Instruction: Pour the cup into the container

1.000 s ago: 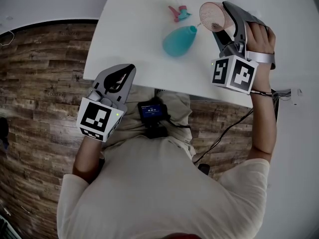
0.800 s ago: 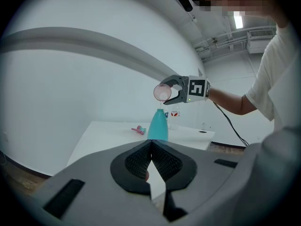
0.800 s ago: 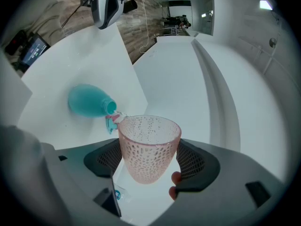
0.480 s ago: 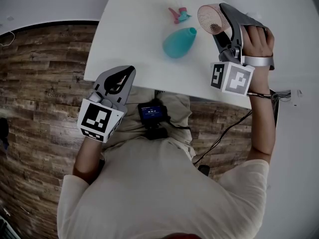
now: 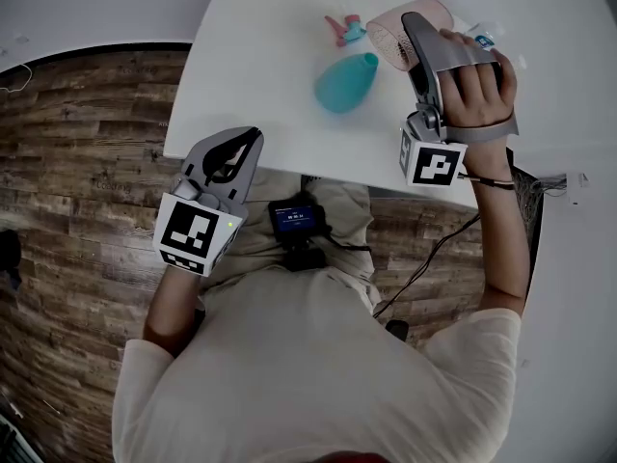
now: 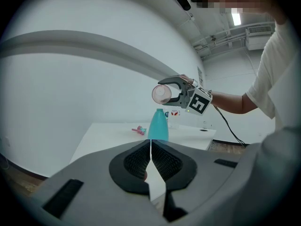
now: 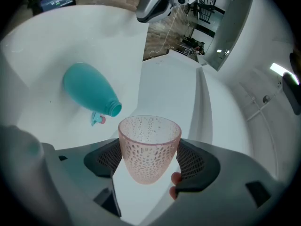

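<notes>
holds left gripper (image 5: 249, 135) clenched on nothing by the white table's (image 5: 251, 56) near edge. has teal bottle (image 5: 345, 81) upright mid-table. grasps pink cup (image 5: 400, 27) in right gripper (image 7: 149, 160), tipped sideways, raised just right of the bottle.

white table (image 5: 260, 75) over wood-plank floor (image 5: 87, 162).
</notes>
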{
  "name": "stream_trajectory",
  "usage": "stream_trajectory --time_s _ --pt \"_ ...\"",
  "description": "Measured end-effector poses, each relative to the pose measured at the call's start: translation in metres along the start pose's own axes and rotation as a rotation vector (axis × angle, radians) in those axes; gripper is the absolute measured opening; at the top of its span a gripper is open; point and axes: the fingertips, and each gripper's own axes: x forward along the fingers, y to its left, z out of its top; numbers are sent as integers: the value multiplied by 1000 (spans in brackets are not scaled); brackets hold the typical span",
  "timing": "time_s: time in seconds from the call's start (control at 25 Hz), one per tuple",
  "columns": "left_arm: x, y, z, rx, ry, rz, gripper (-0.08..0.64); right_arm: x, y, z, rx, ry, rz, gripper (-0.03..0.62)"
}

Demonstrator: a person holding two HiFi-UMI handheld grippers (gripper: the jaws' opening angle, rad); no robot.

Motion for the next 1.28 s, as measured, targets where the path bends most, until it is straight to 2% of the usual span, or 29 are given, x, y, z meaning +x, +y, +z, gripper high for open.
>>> stream_trajectory --time_s 0.08,0.2,0.44,0.6,0.88,0.96,1.04,1.28 --pt "1 -1 2 12 -2 1 12 0 4 3 7 -8 -5 360" --pt "2 -3 4 25 -3 2 12 -1 13 -2 69 3 1 360" --pt "5 -5 5 37 -5 12 14 -7 19 -27 301 52 27 360" --pt "7 -5 6 38 -17 28 14 -13 31 -48 537 79 80 360" --pt "14 -5 13 57 -40 43 14 -23 72 -79 1122 67 255 360" --pt "17 -7 13 63 -39 45 14 -27 84 -85 1258 54 290 360" --pt "19 -8 14 69 -35 49 14 -31 94 -90 1340 54 304 360" --pt "27 -9 15 81 -33 63 14 -38 112 -96 1469 45 309 360"
